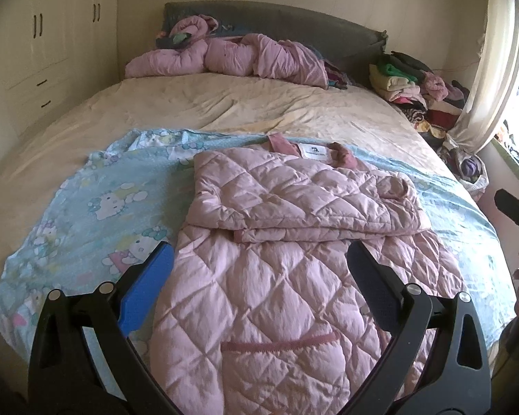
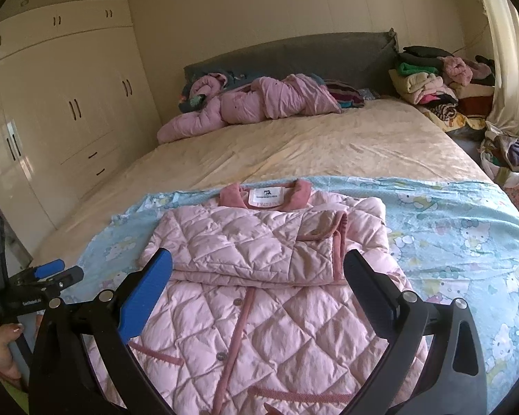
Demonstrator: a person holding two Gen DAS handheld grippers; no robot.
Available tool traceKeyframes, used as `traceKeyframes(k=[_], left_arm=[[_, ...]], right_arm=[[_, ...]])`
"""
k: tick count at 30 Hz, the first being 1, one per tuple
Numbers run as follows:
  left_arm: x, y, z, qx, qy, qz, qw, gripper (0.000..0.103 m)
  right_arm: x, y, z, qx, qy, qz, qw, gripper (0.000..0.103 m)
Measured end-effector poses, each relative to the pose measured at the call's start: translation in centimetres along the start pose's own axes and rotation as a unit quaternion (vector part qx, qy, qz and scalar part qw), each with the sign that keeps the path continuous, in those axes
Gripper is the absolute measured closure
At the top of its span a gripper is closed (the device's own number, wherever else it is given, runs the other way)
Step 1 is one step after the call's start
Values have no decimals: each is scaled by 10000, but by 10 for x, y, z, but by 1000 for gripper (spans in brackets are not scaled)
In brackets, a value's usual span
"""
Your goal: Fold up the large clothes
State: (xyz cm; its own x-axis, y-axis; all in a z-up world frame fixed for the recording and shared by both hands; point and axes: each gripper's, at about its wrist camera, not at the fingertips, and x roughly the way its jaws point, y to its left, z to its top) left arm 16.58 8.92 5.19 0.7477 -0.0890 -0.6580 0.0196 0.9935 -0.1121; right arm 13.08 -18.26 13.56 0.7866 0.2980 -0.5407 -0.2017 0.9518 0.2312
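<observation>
So from the left wrist view, the pink quilted padded jacket [image 1: 287, 242] lies flat on a light blue cartoon-print sheet [image 1: 97, 207] spread over the near end of the cream-covered bed [image 1: 225, 103], collar at the far side, both sleeves already folded across the chest into a band. The left gripper [image 1: 259, 263] hovers above the lower half with its jaws spread wide and nothing between them. My guess is the step in hand is bringing the hem up to the collar, so I'd take the near hem at both corners, lift evenly, and lay it over without dragging the sleeve band out of place; puffy fabric like this tends to spring back, so pressing the crease down probably helps. The hem itself is cut off below the frame here, and only a sliver of the other tool shows at the right edge. In the right wrist view, the right gripper [image 2: 259, 269] is also released and empty, hanging over the button placket, with the left tool and a hand visible at the near left. The white label [image 2: 266, 195] inside the collar is too small to read, and the hem corners are hidden behind the gripper's own body.
</observation>
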Motion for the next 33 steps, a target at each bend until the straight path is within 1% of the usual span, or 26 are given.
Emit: traceKeyframes(k=[5,14,26,33], left_arm=[[-12,-5,-12,10,-56,-17,10000,9],[-25,-8,-31,70,-58,95,9999,9],[-37,4,-54,-3,-2,239,9997,9],[-41,16,-68,-58,94,372,9992,9]], right_arm=[[-15,-4,-8,-35,-49,15,10000,4],[-32,-11,-18,-25,-64,41,10000,4],[-49,-24,-37,-35,-13,-75,10000,4],[-55,-33,-53,3,118,-134,9998,4]])
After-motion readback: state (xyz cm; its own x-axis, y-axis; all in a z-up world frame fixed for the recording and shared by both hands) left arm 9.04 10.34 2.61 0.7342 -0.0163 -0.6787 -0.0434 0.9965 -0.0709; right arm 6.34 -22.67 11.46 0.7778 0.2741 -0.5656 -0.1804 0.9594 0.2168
